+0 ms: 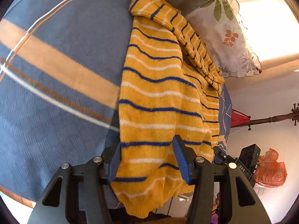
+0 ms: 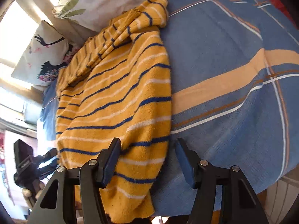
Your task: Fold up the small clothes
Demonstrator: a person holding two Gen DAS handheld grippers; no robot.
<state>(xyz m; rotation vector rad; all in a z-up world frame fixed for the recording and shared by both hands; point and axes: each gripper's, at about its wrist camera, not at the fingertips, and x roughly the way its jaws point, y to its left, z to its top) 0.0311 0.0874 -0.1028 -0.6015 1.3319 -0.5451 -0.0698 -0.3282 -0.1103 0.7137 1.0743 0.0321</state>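
Note:
A small yellow sweater with blue and white stripes [image 1: 160, 85] lies lengthwise on a blue plaid bedspread [image 1: 56, 56], its sleeves folded over the body at the far end. My left gripper [image 1: 147, 149] is open, its blue-padded jaws on either side of the sweater's near hem, which hangs over the bed edge. In the right wrist view the sweater [image 2: 115, 100] fills the left half. My right gripper [image 2: 147, 149] is open, its jaws astride the hem's right corner. The left gripper [image 2: 37, 160] shows at the lower left there, and the right gripper [image 1: 241, 162] at the lower right of the left wrist view.
Floral pillows [image 1: 224, 33] lie at the head of the bed, past the sweater; they also show in the right wrist view [image 2: 104, 1]. A printed cushion [image 2: 43, 54] lies by the bright window. An orange plastic bag [image 1: 271, 169] and a dark wooden stand [image 1: 271, 119] are off the bed. The bedspread [image 2: 233, 74] spreads out beside the sweater.

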